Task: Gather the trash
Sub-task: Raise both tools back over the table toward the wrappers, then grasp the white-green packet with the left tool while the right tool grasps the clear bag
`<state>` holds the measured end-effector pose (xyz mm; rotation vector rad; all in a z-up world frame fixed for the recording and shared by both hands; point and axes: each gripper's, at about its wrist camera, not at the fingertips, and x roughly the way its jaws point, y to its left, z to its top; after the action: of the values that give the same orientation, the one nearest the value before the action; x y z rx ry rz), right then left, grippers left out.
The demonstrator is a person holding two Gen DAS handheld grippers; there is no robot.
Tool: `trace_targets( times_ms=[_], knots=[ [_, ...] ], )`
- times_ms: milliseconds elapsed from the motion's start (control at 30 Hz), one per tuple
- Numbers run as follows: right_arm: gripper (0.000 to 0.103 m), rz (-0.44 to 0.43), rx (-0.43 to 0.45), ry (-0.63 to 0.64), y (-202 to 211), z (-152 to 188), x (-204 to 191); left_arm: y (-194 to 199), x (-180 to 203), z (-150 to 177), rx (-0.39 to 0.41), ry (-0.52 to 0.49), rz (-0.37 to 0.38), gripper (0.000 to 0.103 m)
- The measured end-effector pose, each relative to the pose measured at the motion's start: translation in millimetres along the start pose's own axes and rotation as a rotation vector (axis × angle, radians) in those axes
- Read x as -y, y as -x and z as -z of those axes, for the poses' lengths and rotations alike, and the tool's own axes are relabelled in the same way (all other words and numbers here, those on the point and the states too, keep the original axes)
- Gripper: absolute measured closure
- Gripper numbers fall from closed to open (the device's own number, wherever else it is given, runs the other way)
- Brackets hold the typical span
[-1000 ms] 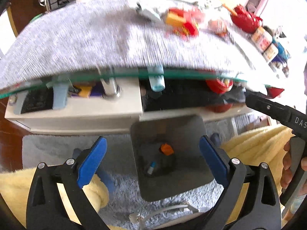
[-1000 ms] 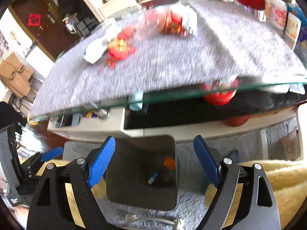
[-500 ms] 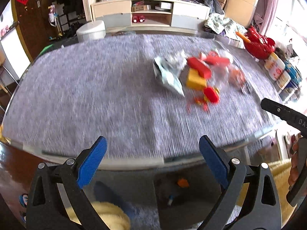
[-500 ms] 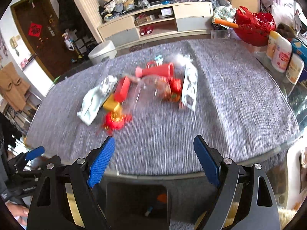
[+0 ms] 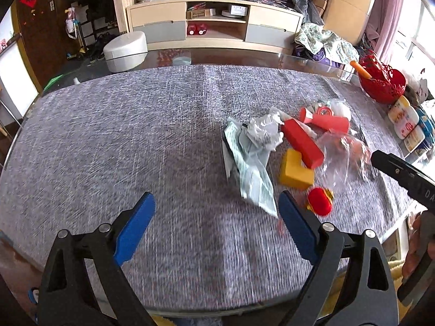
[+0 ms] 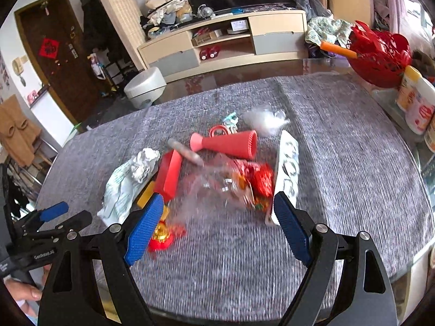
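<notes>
A heap of trash lies on the grey mat (image 5: 108,149): a pale green wrapper (image 5: 252,168), crumpled white paper (image 5: 265,131), a red box (image 5: 301,144), a yellow block (image 5: 295,171), a clear plastic bag (image 5: 339,157) and a red-gold ornament (image 5: 320,201). My left gripper (image 5: 214,198) hovers just left of the heap; its jaws are closing with nothing between them. My right gripper (image 6: 218,198) hangs open above the near side of the heap, over the clear bag of red wrappers (image 6: 231,182). A red cone (image 6: 231,144) and a white blister card (image 6: 286,168) lie beyond.
A red basket (image 6: 380,54) and white canisters (image 6: 416,103) stand on the glass table's right edge. The left half of the mat is bare. Past the table are a white stool (image 5: 125,50) and a low TV cabinet (image 5: 214,24).
Both grippers have risen from the dark bin below the table edge and moved forward over the tabletop. The bin has left view; the trash heap now lies close in front.
</notes>
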<state>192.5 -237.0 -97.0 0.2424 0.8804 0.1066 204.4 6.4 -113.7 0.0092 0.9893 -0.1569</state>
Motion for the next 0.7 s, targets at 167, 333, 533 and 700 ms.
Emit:
trace_targets(
  times_ms=[167,333,533,700],
  knots=[
    [0.027,-0.006,-0.021,0.026,-15.4,-4.1,-4.4,-23.3,-0.7,-9.1,-0.032,0.012,0.019,0.021],
    [0.037,0.0,-0.029,0.051,-22.9,-2.0,-8.9,-47.8,3.7,-11.6,-0.077,0.013,0.046,0.03],
    [0.06,0.007,-0.023,0.055,-20.3,-4.6,-4.0,-56.1,20.2,-8.5,-0.091,-0.049,0.054,0.049],
    [0.07,0.019,-0.026,0.058,-21.2,-2.4,-2.1,-55.1,26.6,-10.2,-0.087,-0.061,0.084,0.077]
  ],
)
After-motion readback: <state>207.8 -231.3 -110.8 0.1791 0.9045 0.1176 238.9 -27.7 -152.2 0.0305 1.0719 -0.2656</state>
